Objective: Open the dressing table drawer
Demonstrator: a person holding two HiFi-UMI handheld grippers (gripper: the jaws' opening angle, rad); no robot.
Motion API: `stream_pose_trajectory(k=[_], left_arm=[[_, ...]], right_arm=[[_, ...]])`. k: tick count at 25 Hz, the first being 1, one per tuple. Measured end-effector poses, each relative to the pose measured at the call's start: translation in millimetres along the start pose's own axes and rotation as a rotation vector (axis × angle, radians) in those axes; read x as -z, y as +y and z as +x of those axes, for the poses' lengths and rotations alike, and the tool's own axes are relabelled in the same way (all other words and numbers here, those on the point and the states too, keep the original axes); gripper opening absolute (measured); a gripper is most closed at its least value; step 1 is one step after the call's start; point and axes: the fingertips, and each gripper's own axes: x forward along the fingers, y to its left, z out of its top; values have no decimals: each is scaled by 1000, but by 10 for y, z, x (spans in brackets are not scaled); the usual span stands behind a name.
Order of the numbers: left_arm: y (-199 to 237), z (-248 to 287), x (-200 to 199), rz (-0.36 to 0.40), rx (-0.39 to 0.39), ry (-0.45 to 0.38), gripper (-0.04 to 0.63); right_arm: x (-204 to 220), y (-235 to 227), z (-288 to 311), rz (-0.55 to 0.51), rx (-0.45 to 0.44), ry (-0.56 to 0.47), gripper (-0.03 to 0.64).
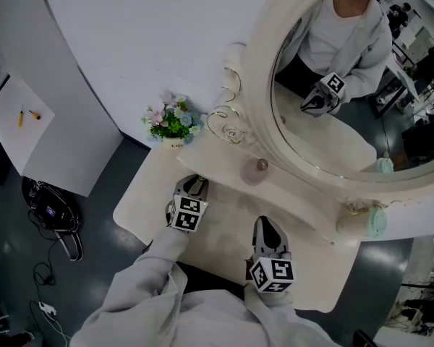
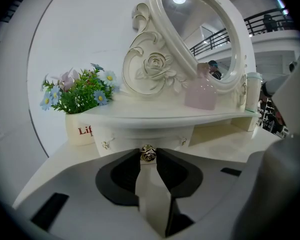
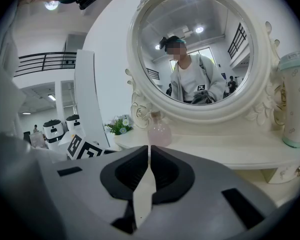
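The white dressing table (image 1: 141,207) has a small drawer (image 2: 132,136) under its raised shelf, with a round gold knob (image 2: 148,154) on the drawer front. In the left gripper view my left gripper (image 2: 148,155) is shut on that knob, a dark pad touching it on each side. In the head view the left gripper (image 1: 195,186) points at the shelf front, where the knob is hidden. My right gripper (image 1: 268,230) hovers over the tabletop to the right, jaws shut with nothing between them (image 3: 149,150), pointing toward the mirror.
A large oval mirror (image 1: 333,85) stands on the shelf. A flower pot (image 1: 172,127) sits at the shelf's left end, a pink bottle (image 1: 261,166) in its middle and a mint tumbler (image 1: 376,220) at its right. A dark bag (image 1: 54,212) and cables lie on the floor.
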Motion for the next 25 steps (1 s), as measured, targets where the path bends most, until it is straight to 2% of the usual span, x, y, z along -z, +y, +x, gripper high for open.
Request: stream_pose_trajectory(k=[25], left_arm=[[-28,-238,175,-4,21,19,106]], right_arm=[[66,251,-94,-6,-52,13,40]])
